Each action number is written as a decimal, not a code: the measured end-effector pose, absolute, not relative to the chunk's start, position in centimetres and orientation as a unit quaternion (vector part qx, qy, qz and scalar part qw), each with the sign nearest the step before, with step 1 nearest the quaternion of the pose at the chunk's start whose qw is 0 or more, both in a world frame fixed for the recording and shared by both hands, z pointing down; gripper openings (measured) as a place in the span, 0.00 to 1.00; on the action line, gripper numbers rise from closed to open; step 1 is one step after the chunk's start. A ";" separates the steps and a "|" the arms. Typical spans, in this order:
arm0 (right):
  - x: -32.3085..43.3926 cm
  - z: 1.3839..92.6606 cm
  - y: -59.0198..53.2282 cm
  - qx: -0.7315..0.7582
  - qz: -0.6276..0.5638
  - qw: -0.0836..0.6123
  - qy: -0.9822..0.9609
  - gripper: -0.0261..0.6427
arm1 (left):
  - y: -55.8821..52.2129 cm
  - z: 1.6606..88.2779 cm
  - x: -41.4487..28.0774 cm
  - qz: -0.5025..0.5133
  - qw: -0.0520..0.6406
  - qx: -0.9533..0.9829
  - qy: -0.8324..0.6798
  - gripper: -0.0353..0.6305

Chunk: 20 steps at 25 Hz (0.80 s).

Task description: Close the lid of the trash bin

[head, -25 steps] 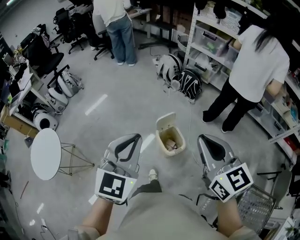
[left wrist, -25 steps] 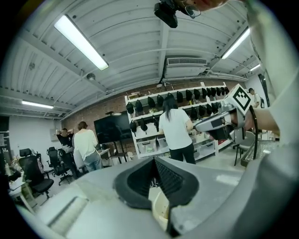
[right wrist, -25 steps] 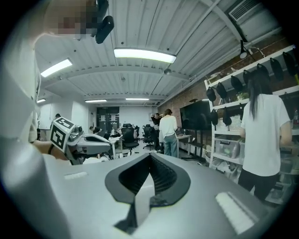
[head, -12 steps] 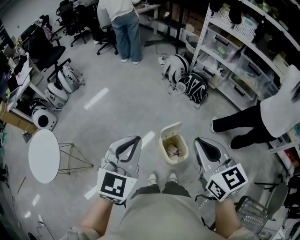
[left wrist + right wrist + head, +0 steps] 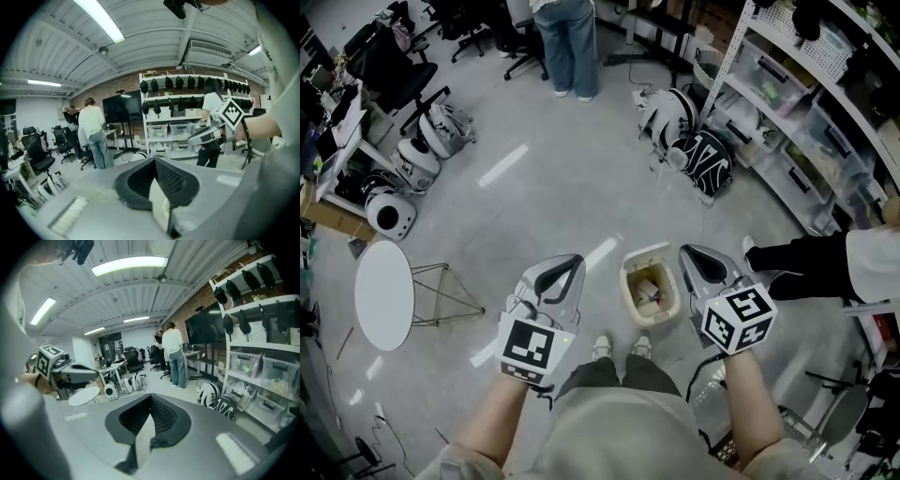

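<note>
Down on the grey floor (image 5: 534,206), the small cream trash bin (image 5: 626,289) stands just ahead of the person's shoes (image 5: 602,348). Its lid (image 5: 644,252) is tipped up and back at the far edge, so the bin is open, with some pale rubbish (image 5: 649,293) showing inside.

The left gripper (image 5: 571,265) is held above the floor to the bin's left, apart from it. In its own view the left gripper (image 5: 154,161) has its jaws pressed together at the tips, with nothing between them. The right gripper (image 5: 687,251) hovers just beside the bin's right rim, its tip near the raised lid; whether it touches cannot be told. Seen in its own view, the right gripper (image 5: 150,397) is likewise closed tip to tip and empty.

Farther off, black and white backpacks (image 5: 686,141) lie by the white shelving (image 5: 806,103) on the right. A person in jeans (image 5: 569,37) stands at the far side of the room, and another person's dark trouser legs (image 5: 806,264) reach in from the right edge.
</note>
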State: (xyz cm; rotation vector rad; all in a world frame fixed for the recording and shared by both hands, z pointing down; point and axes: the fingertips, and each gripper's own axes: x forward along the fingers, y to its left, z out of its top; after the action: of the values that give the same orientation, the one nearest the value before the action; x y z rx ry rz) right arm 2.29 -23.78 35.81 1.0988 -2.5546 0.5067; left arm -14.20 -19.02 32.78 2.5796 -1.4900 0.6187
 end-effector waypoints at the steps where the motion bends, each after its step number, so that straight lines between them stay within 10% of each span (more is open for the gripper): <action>1: 2.0 37.2 -24.7 0.379 0.184 0.167 -0.891 0.04 | -19.6 33.7 -14.2 0.206 0.059 0.846 -0.489 0.06; 20: -0.8 68.5 -34.0 0.323 0.294 0.330 -0.837 0.04 | -24.4 57.8 -14.1 0.300 0.207 0.803 -0.471 0.06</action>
State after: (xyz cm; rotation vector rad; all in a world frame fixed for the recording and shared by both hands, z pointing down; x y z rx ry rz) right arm -0.84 -33.97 68.46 0.8443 -2.1891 0.7681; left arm -14.12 -24.37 57.75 2.2363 -1.3128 0.8369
